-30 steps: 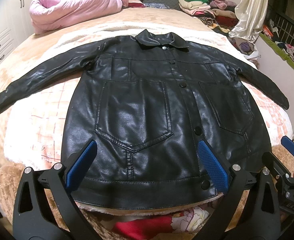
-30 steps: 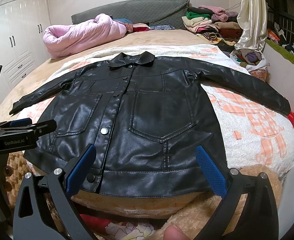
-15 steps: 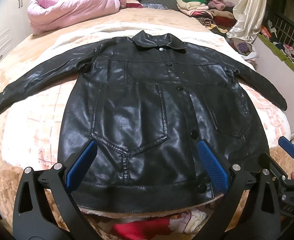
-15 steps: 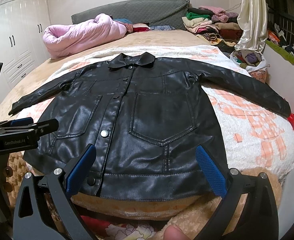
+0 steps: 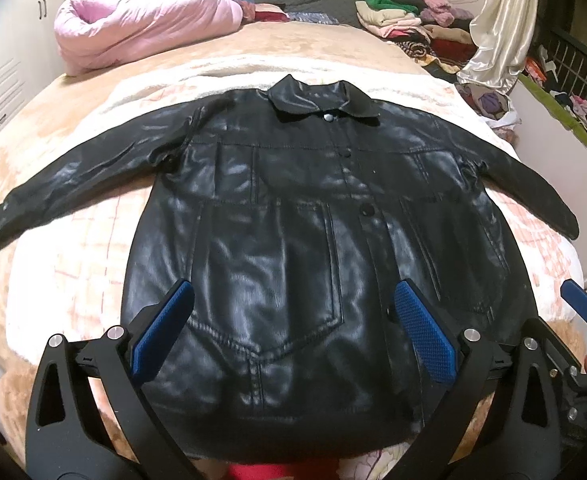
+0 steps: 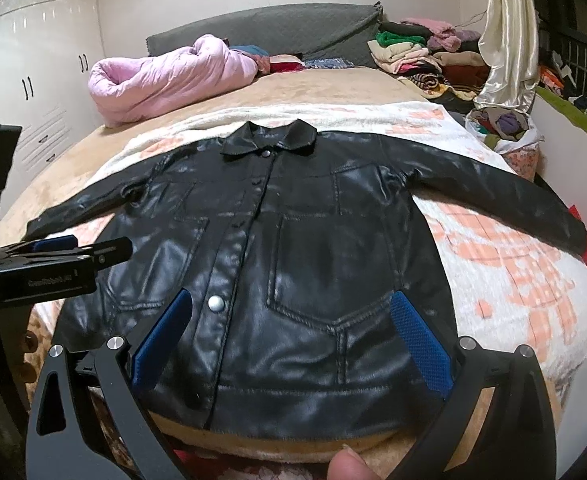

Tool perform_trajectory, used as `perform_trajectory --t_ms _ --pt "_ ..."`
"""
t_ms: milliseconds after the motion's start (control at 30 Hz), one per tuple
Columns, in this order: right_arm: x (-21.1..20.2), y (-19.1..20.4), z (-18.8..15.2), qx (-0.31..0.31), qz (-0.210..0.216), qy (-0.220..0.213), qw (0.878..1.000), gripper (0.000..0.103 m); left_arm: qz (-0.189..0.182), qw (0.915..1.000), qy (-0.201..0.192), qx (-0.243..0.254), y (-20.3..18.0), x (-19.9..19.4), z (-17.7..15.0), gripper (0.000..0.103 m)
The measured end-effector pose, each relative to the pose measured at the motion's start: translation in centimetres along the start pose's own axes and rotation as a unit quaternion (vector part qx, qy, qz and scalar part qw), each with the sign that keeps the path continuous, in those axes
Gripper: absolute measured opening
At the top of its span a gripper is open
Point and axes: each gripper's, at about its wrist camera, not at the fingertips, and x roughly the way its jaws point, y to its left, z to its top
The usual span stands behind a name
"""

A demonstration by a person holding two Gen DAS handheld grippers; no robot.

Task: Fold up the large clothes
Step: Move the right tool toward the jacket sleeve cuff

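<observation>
Across the middle of the frame, a glossy black leather jacket [image 5: 285, 248] lies flat, buttoned, sleeves spread, on a fluffy cream-and-orange blanket [image 6: 505, 264] covering the bed. Left claw [image 5: 293, 332] and right claw [image 6: 293, 332] hover low over its hem, blue-padded fingers wide apart, holding nothing.

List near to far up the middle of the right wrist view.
Thumb tip → jacket hem → silver snap → jacket collar → tan bedspread → grey headboard.

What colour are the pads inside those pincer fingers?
Blue, with a fine dotted texture, on the pads; clearest in the left wrist view.
</observation>
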Motion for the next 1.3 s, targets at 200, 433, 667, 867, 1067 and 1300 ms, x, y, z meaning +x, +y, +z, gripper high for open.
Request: perform_trajectory --t_ms 200,433,667,867,1067,1300 --pt "1.2 0.1 1.8 -0.008 -0.004 0.000 1.000 0.099 0.001 1.0000 -0.001 -0.004 0.2 0.8 2.1 0.094" --pt "2.5 -0.2 3.7 -0.013 -0.008 -0.002 1.000 0.099 -0.004 0.9999 0.001 -0.012 0.4 2.2 4.6 0.094" --pt "4.2 -1.1 7.1 0.002 -0.006 -0.012 1.000 0.099 -0.005 0.9998 0.003 -0.018 0.5 3.7 7.2 0.094" --pt "6.4 -2.4 9.7 0.025 -0.012 -0.008 1.000 0.099 -0.011 0.9998 0.010 -0.013 -0.2 5.0 9.1 0.094" --pt "9.5 -5.1 11.8 0.063 -0.043 0.012 0.997 0.099 -0.018 0.9996 0.020 -0.003 -1.4 6.7 10.7 0.094" --pt "11.5 -9.2 13.1 0.112 -0.090 0.005 0.990 0.099 -0.021 0.9994 0.029 0.004 -3.0 8.8 12.3 0.094"
